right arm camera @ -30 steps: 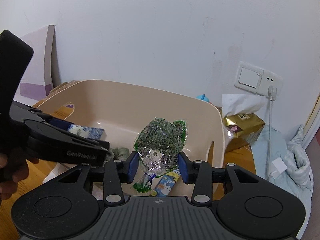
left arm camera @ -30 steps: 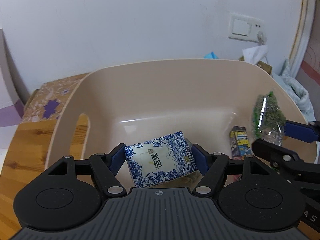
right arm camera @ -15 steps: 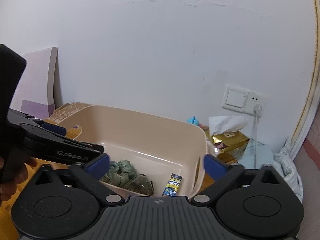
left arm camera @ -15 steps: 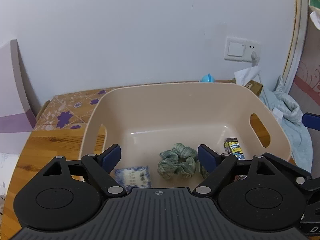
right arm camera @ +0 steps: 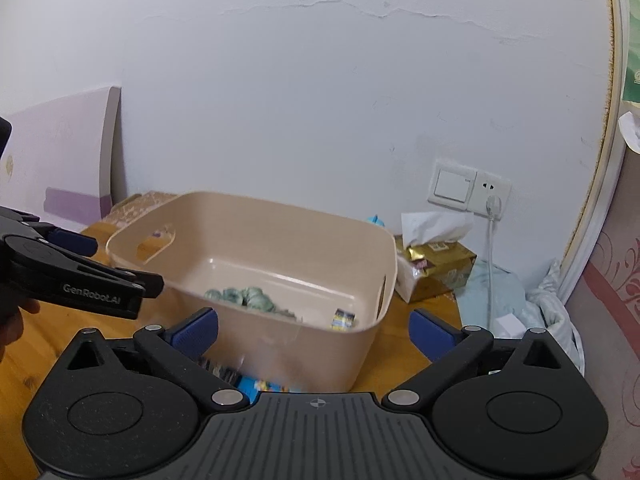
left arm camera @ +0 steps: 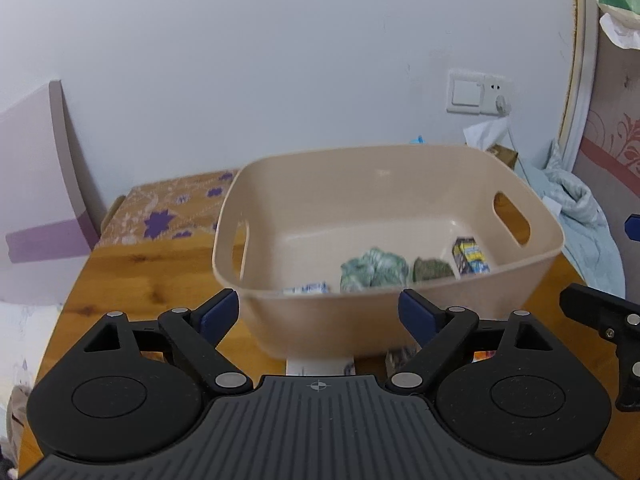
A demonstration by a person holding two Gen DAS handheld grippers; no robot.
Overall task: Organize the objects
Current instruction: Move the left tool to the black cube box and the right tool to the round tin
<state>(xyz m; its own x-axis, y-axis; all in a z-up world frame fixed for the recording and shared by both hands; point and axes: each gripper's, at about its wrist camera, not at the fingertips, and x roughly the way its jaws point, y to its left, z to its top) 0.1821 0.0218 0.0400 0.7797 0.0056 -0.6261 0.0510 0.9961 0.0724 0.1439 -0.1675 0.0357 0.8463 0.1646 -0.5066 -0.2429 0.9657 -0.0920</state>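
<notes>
A beige plastic bin [left arm camera: 400, 184] [right arm camera: 280, 224] stands on the wooden table [left arm camera: 152, 272]. Inside lie a blue-and-white packet [left arm camera: 308, 289], a green scrunchie [left arm camera: 372, 268] [right arm camera: 244, 296], a bag of dried greens [left arm camera: 432, 269] and a small yellow-blue carton [left arm camera: 470, 256] [right arm camera: 344, 318]. My left gripper [left arm camera: 320, 316] is open and empty, in front of the bin's near wall. My right gripper [right arm camera: 314, 332] is open and empty, at the bin's near right corner. More small items [right arm camera: 256, 384] lie on the table below the right gripper, mostly hidden.
A patterned box [left arm camera: 172, 208] sits behind the bin at the left. A gold tissue pack [right arm camera: 436, 264] and a light blue cloth [right arm camera: 504, 296] lie to the right. A wall socket with a plugged cable [right arm camera: 492, 200] is behind. A white paper [left arm camera: 320, 366] lies under the left gripper.
Both grippers let go of their items into the bin, the left its blue-and-white packet, the right its bag of greens. Both opened and pulled back and up from the bin.
</notes>
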